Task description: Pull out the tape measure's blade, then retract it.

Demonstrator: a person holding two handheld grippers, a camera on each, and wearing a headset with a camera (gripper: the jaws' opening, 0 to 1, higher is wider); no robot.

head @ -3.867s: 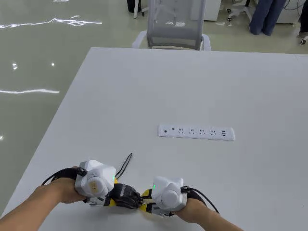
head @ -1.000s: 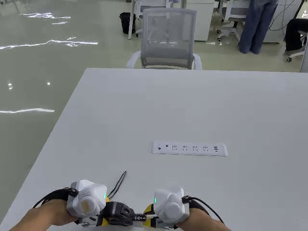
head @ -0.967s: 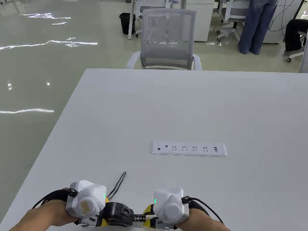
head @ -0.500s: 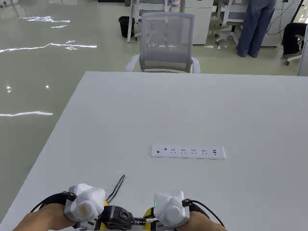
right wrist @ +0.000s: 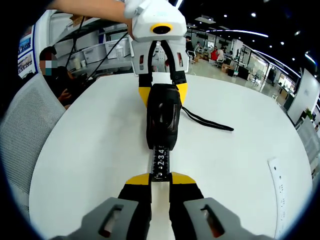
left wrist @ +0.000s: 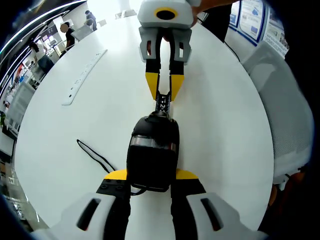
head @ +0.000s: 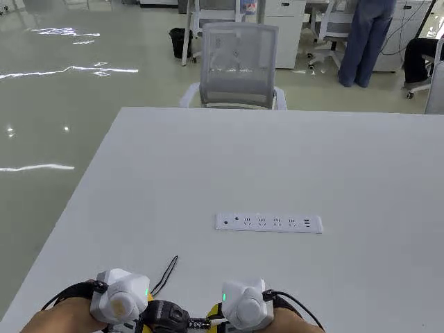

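Head view: the tape measure (head: 165,317) is low at the near edge of the white table (head: 277,159). Left gripper view: the left gripper (left wrist: 152,176) is clamped on the sides of its black body, and the strap (left wrist: 92,154) trails on the tabletop. Right gripper view: the right gripper (right wrist: 160,179) is pinched closed on the short length of exposed blade (right wrist: 161,159).

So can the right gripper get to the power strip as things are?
Likely not yet: the table between the right gripper and the power strip is bare, but its jaws are shut on the tape blade.
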